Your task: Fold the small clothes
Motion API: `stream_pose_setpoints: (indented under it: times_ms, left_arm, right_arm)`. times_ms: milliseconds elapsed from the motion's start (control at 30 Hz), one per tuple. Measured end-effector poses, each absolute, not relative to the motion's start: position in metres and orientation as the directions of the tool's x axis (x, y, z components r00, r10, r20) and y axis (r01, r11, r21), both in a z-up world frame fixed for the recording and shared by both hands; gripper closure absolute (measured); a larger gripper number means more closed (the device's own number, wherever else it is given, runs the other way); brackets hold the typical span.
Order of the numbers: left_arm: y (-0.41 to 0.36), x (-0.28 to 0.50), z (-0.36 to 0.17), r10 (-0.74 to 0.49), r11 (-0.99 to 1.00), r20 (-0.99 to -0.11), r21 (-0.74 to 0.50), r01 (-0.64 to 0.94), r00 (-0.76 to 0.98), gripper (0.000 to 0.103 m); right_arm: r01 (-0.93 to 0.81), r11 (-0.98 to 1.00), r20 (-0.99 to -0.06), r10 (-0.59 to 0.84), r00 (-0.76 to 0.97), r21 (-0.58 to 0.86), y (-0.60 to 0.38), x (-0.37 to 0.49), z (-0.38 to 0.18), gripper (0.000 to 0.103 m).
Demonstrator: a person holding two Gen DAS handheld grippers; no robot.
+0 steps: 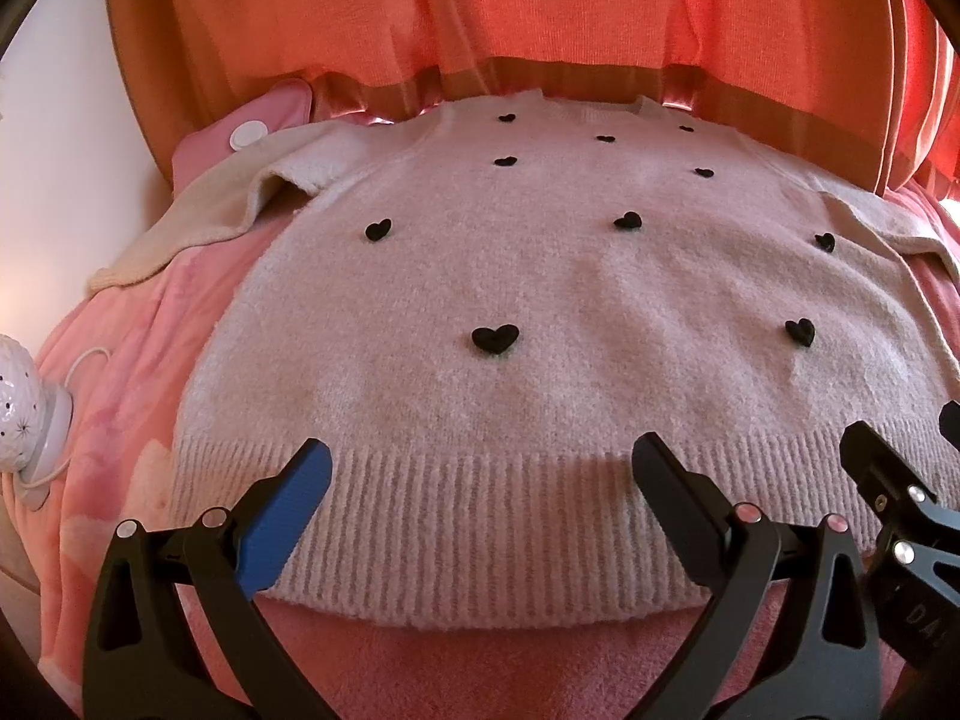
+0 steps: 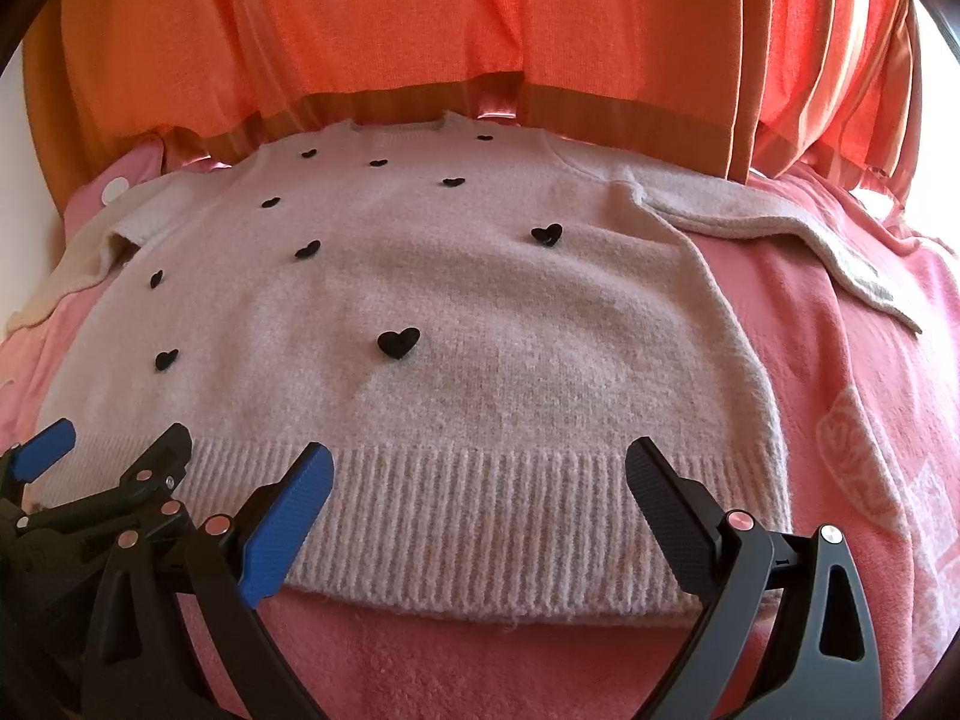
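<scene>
While the sweater point(image 1: 540, 312) lies flat on the blanket point(image 1: 138, 372), both the left tongs point(image 1: 480, 468) and right tongs point(image 2: 477, 474) hover spread wide over its hem, holding nothing.

Home bedroom. Soft pink blanket point(image 1: 120, 372) covers the whole surface like a bed, orange curtain point(image 1: 540, 0) hangs at 12 o'clock behind it, small white lamp point(image 1: 24, 408) with cord sits at 9 o'clock, pink pouch point(image 1: 264, 120) at 11, white wall point(image 1: 54, 150) beside.
</scene>
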State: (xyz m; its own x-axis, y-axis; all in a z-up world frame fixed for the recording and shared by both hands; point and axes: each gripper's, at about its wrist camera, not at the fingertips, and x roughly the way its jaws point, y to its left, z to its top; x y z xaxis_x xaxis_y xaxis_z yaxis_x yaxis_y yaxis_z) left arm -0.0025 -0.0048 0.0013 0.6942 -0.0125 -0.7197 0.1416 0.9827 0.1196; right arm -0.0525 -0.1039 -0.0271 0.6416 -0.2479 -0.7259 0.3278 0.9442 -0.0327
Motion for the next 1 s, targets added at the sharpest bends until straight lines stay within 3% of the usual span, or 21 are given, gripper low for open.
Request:
stream_pose_setpoints:
  times_ms: [1000]
  left_arm:
    - [-0.0064, -0.0035, -0.0006, -0.011, 0.982, -0.719, 0.122, 0.142, 0.695, 0.005]
  right_arm:
    - [0.326, 0.945, -0.728, -0.245, 0.64, -0.031, -0.1047, -0.052, -0.0278, 0.008]
